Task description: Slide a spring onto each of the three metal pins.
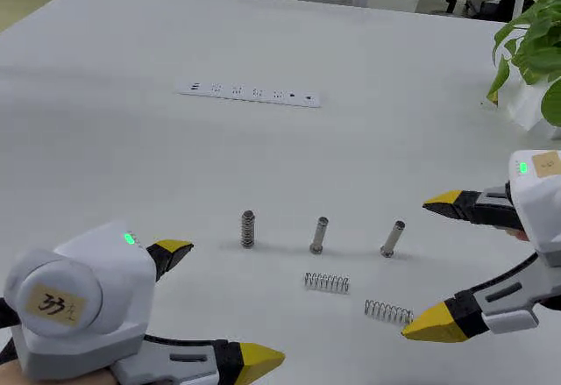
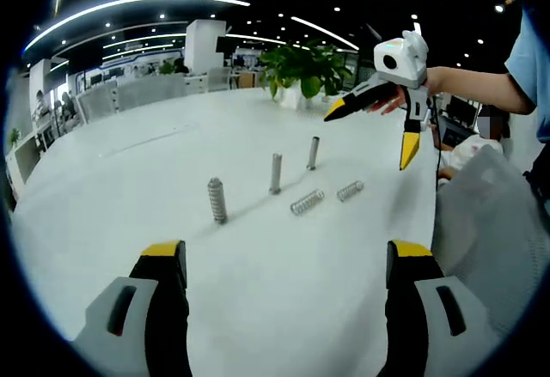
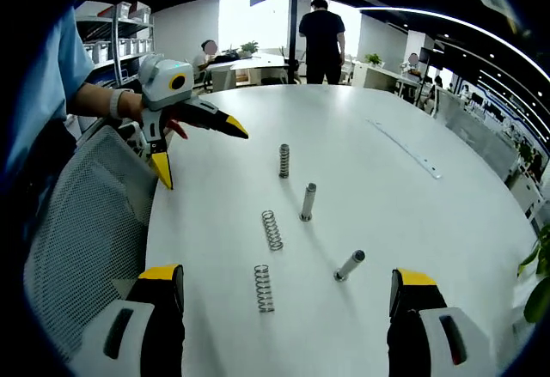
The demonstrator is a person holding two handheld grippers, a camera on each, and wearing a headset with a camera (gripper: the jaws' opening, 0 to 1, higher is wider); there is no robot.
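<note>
— One white table [image 1: 114, 69] under everything, broad and mostly bare. Anything large at its edge?
— Leafy potted plant [image 1: 535, 25] at the far right corner. After that, two handheld grippers, grey-bodied and yellow-tipped.
— State of the left gripper [image 1: 219, 303]?
— Low at the near left, off to the side of the pin row. Jaws spread wide, clamped on nothing.
— And the right gripper [image 1: 416, 267]?
— Near right, held above the table, judging by the left gripper view. Jaws wide apart too, empty. Lower tip close by one loose spring; contact impossible to judge.
— Next in size?
— Long white power strip [image 1: 250, 93], flat on the table, well beyond the pins.
— Then the pins?
— Three metal ones, standing in a row between the two grippers. On the left pin [image 1: 248, 216], a fitted spring [image 1: 248, 231] coiled round the shaft. Bare: the middle pin [image 1: 319, 235] and the right pin [image 1: 393, 238].
— Smallest things?
— Two springs lying flat, nearer the person than the row. Just in front of the middle pin, the first loose spring [image 1: 327, 281]. In front of the right pin, beside the right gripper's lower tip, the second loose spring [image 1: 388, 311]. Near each other, not touching.
</note>
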